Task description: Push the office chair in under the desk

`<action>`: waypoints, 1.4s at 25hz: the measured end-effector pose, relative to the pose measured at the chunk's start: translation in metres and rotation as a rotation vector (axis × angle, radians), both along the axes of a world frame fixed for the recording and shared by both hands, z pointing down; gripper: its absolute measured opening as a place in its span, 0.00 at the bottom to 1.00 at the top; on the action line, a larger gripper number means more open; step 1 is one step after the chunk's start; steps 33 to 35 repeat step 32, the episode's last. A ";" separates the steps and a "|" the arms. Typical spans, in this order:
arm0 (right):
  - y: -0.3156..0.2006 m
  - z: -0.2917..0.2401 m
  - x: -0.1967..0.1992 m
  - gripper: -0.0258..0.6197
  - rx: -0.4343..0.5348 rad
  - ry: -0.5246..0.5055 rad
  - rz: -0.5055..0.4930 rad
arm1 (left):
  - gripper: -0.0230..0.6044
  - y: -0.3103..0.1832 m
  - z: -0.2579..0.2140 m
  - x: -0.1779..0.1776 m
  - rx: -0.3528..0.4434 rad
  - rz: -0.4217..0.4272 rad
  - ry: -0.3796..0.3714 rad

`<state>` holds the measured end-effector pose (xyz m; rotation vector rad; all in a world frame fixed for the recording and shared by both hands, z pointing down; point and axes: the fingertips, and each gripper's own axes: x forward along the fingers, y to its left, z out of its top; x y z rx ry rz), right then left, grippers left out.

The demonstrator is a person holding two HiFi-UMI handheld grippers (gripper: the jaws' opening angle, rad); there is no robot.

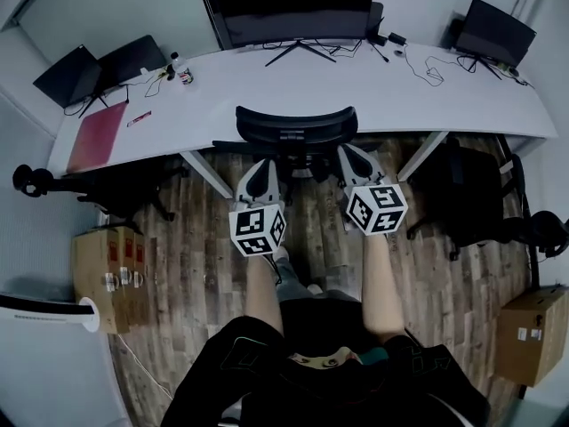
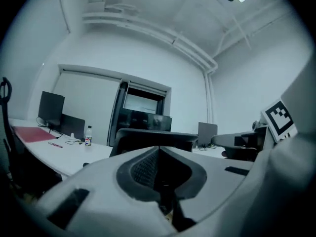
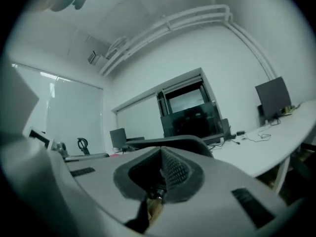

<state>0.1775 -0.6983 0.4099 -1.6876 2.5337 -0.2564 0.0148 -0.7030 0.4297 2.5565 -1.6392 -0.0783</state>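
Observation:
The black office chair [image 1: 296, 130] stands with its backrest at the front edge of the white curved desk [image 1: 462, 96], its seat partly beneath. My left gripper [image 1: 265, 165] and right gripper [image 1: 349, 153] are side by side just behind the backrest, both shut with nothing between their jaws. Whether the tips touch the chair I cannot tell. In the left gripper view the backrest [image 2: 153, 136] rises right beyond the shut left gripper [image 2: 159, 149]. The right gripper view shows the backrest [image 3: 170, 142] the same way, just past the shut right gripper [image 3: 162, 152].
A large monitor [image 1: 298, 3], laptops [image 1: 93, 69] [image 1: 493, 29], a red folder [image 1: 96, 136] and a bottle [image 1: 182, 71] sit on the desk. Other black chairs [image 1: 107, 185] [image 1: 480, 198] flank mine. Cardboard boxes [image 1: 111, 274] [image 1: 532, 332] stand on the wooden floor.

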 end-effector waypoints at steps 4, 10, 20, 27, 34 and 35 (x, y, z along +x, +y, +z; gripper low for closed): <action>0.017 0.001 0.012 0.05 -0.016 0.080 0.033 | 0.05 0.015 0.000 -0.002 -0.007 -0.077 -0.017; 0.031 0.003 0.014 0.05 -0.023 0.146 0.046 | 0.05 0.026 -0.004 0.000 -0.004 -0.084 -0.059; 0.032 -0.014 0.012 0.05 0.025 0.170 0.030 | 0.05 0.027 -0.021 0.003 0.042 -0.067 -0.097; 0.032 -0.015 0.018 0.05 0.028 0.175 0.039 | 0.05 0.025 -0.024 0.011 0.054 -0.050 -0.113; 0.034 -0.017 0.016 0.05 0.040 0.188 0.027 | 0.05 0.026 -0.026 0.015 0.063 -0.038 -0.122; 0.034 -0.017 0.016 0.05 0.040 0.188 0.027 | 0.05 0.026 -0.026 0.015 0.063 -0.038 -0.122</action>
